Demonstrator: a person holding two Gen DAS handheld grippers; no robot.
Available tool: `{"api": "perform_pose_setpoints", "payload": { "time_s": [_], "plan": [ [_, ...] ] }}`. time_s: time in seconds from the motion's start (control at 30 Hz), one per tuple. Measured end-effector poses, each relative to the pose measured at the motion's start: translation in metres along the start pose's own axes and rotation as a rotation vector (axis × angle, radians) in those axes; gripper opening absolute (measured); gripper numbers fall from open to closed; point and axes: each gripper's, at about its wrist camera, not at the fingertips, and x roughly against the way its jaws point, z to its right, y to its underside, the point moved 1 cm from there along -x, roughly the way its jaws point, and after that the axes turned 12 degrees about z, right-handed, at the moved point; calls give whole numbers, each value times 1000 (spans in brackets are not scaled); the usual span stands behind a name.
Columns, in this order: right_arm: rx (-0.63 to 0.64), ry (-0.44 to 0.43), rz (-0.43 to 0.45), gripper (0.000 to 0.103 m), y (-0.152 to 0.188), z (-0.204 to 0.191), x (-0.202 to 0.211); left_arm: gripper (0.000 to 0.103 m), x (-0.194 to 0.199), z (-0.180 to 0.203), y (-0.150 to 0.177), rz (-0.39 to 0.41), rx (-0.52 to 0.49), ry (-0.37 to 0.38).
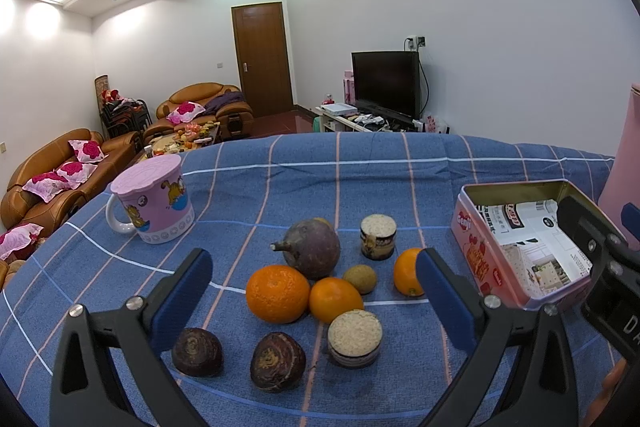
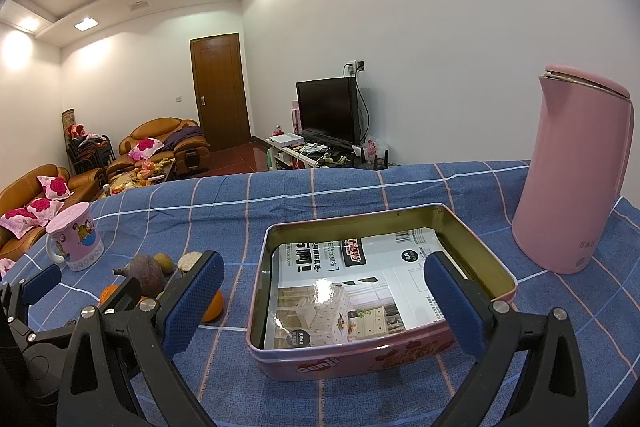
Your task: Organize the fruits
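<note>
1. Left gripper point(image 1: 314, 301): fingers spread wide, empty; large orange point(image 1: 277, 293) and small orange point(image 1: 335, 299) lie between them, mid-frame.
2. Right gripper point(image 2: 324, 303): fingers spread, empty, over open pink tin point(image 2: 360, 361), lower centre.
3. Fruits sit left of tin on blue checked cloth point(image 1: 360, 167).

Crowded at centre of the left wrist view: round orange fruit point(image 1: 277, 293), smaller orange point(image 1: 335, 299) and purple stemmed fruit point(image 1: 312, 248) touching, dark brown corms point(image 1: 277, 361) in front. Bare blue checked tablecloth point(image 1: 280, 183) beyond, upper middle. Blocked at left by pink lidded mug point(image 1: 154, 203). In the right wrist view, open pink tin box point(image 2: 276, 307) clear from above; tall pink kettle point(image 2: 572, 179) at right edge.
</note>
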Motion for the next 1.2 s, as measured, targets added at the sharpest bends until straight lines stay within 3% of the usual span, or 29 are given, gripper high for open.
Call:
{"api": "perform_pose_setpoints", "payload": {
  "time_s": [0.97, 1.2],
  "plan": [
    [15, -32, 4, 101, 1, -7, 0, 103, 4, -3, 1, 4, -29, -14],
    [2, -104, -19, 101, 2, -11, -1, 103, 1, -49, -8, -3, -17, -99]
  ]
}}
